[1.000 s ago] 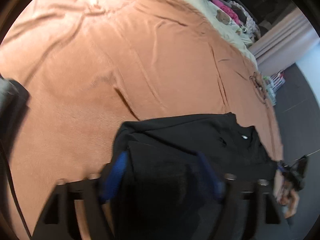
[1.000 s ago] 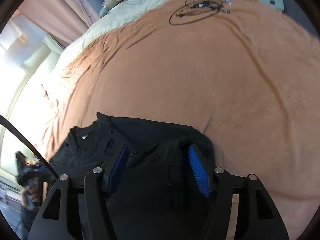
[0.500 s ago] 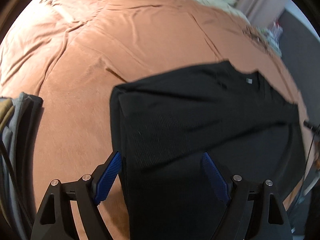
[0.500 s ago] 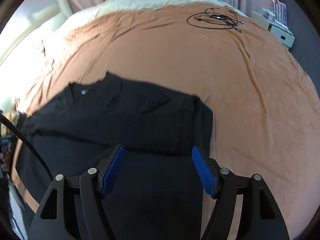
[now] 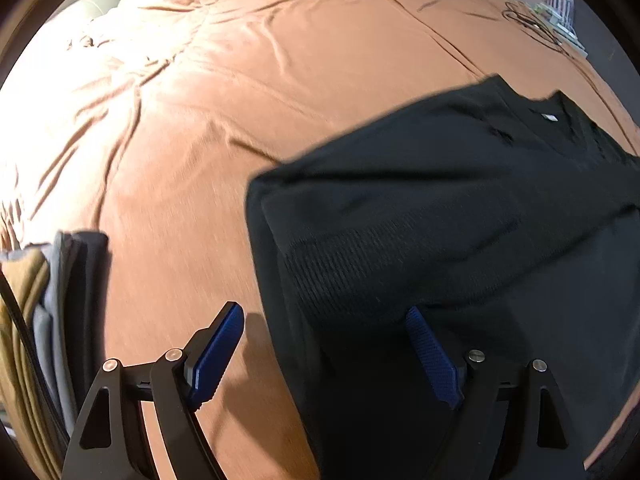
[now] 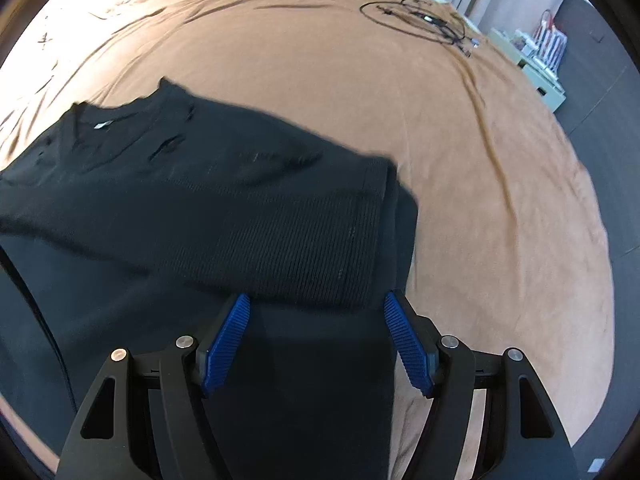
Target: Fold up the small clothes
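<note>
Where the left wrist view begins, at its left edge, a stack of folded clothes (image 5: 48,320) in tan, grey and dark cloth lies on the bed (image 5: 280,100), which is covered in a rumpled orange-brown blanket. Next, the left gripper (image 5: 324,350) hangs over the blanket with jaws wide open, gripping nothing; its left blue pad is over bare blanket, its right pad over dark cloth. The black sweater (image 5: 440,208) lies spread on the bed, its ribbed hem folded up over the body, neckline and small white label toward the far right. In the right wrist view the same sweater (image 6: 200,200) fills the left and middle, label at upper left, ribbed edge nearest the camera. The right gripper (image 6: 318,342) is over that folded edge, jaws apart and clear of the cloth, nothing held. Farther right, bare blanket; a coiled black cable (image 6: 416,20) lies well apart near the bed's far corner.
</note>
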A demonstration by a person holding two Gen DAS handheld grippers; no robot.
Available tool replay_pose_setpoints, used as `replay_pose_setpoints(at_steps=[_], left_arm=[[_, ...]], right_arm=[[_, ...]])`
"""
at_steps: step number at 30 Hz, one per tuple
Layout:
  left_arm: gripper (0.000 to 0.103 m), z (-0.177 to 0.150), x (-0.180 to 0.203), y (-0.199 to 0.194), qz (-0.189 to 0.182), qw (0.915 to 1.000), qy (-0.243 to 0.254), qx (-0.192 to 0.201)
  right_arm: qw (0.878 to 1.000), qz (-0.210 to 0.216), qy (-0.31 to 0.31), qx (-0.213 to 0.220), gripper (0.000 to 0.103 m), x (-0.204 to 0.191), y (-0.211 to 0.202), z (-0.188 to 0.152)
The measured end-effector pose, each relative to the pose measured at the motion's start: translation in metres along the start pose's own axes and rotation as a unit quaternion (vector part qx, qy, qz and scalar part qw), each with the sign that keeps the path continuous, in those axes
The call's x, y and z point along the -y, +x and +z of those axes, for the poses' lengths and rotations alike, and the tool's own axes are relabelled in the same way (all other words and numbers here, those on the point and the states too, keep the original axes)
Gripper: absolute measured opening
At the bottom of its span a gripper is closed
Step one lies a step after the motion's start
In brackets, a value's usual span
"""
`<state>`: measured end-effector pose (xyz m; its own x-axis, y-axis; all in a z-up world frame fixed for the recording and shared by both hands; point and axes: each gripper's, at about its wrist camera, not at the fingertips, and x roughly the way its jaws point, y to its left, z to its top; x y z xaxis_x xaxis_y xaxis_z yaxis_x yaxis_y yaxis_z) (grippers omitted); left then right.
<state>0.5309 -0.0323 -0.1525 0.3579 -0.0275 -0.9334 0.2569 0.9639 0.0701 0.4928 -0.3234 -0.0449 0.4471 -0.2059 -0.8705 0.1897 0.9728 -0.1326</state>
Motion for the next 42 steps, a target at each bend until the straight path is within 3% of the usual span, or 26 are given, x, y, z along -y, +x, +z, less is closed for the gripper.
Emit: replay_pose_setpoints(at_steps=[8, 14, 19, 23, 27, 32, 35, 36, 38, 40, 41, 42], left_arm=[[0.085, 0.052, -0.009, 0.012, 0.021, 0.9991, 0.002, 0.037], [0.075, 0.087, -0.023, 0.025, 0.0, 0.9978, -0.036, 0.056], [0.072, 0.094, -0.033, 0.026, -0.041, 0.9958, -0.059, 0.056], [0.07, 0.098, -0.036, 0.036, -0.061, 0.9947, -0.068, 0.046], [0.06, 0.103, -0.037, 0.045, -0.092, 0.992, -0.076, 0.041], [0.037, 0.1, -0.034, 0.05, -0.118, 0.9882, -0.09, 0.036], [0.022, 0.102, -0.03, 0.048, -0.112, 0.9896, -0.081, 0.041], [0.012, 0.102, -0.029, 0.046, -0.112, 0.9897, -0.077, 0.042], [0.008, 0.102, -0.03, 0.041, -0.112, 0.9898, -0.074, 0.049], [0.006, 0.1, -0.031, 0.034, -0.112, 0.9894, -0.068, 0.062], [0.005, 0.1, -0.032, 0.029, -0.111, 0.9895, -0.062, 0.069], [0.005, 0.099, -0.032, 0.025, -0.109, 0.9895, -0.058, 0.075]], right_arm=[[1.0, -0.013, 0.01, 0.02, 0.068, -0.004, 0.019, 0.051], [0.998, -0.014, 0.023, 0.059, 0.068, 0.004, 0.031, 0.071], [0.993, 0.021, 0.054, 0.103, 0.068, 0.021, 0.019, 0.077], [0.989, 0.079, 0.072, 0.098, 0.068, 0.04, 0.018, 0.073], [0.987, 0.119, 0.077, 0.072, 0.068, 0.062, 0.034, 0.067], [0.984, 0.153, 0.085, 0.036, 0.068, 0.073, 0.07, 0.071], [0.983, 0.159, 0.093, 0.019, 0.068, 0.075, 0.093, 0.085], [0.981, 0.163, 0.101, 0.011, 0.068, 0.077, 0.102, 0.088], [0.978, 0.177, 0.111, -0.006, 0.041, 0.075, 0.114, 0.094], [0.979, 0.171, 0.106, -0.016, 0.028, 0.071, 0.12, 0.096], [0.983, 0.159, 0.096, -0.011, 0.013, 0.07, 0.118, 0.097], [0.984, 0.151, 0.091, -0.007, 0.009, 0.07, 0.113, 0.099]])
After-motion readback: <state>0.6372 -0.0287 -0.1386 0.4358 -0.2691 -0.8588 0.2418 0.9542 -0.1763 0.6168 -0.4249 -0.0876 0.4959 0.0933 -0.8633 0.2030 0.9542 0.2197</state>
